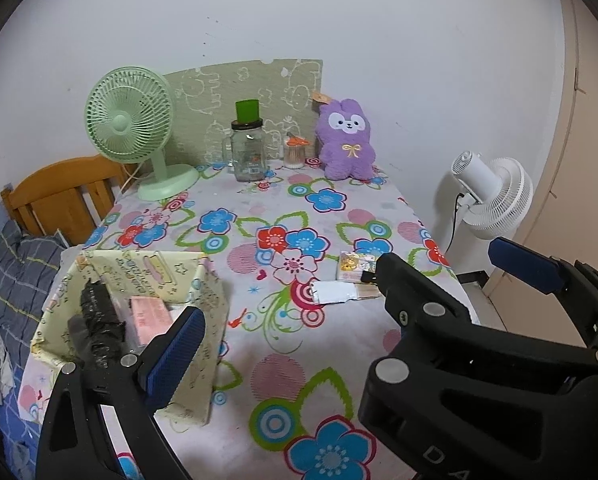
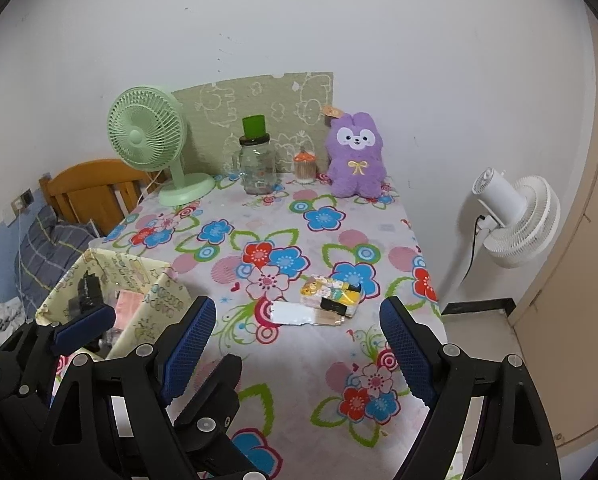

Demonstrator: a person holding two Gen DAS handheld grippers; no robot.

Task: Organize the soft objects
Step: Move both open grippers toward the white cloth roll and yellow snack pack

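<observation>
A purple plush bunny [image 1: 345,140] sits upright at the table's far right [image 2: 355,156]. A yellow fabric storage box [image 1: 147,280] stands at the table's near left [image 2: 155,300], holding a dark bundle [image 1: 99,320] and a pink packet [image 1: 151,314]. Small tissue packs [image 1: 357,266] and a flat white packet [image 1: 339,292] lie mid-right [image 2: 331,294]. My left gripper [image 1: 287,320] is open and empty beside the box. My right gripper [image 2: 299,340] is open and empty, short of the packs. The right gripper also shows in the left wrist view [image 1: 447,264], near the packs.
A green desk fan [image 1: 131,120], a glass jar with a green cup on top [image 1: 249,152] and a small toothpick jar [image 1: 295,152] stand along the far edge. A white floor fan [image 2: 515,220] stands right of the table. A bed and wooden headboard [image 1: 63,196] are left.
</observation>
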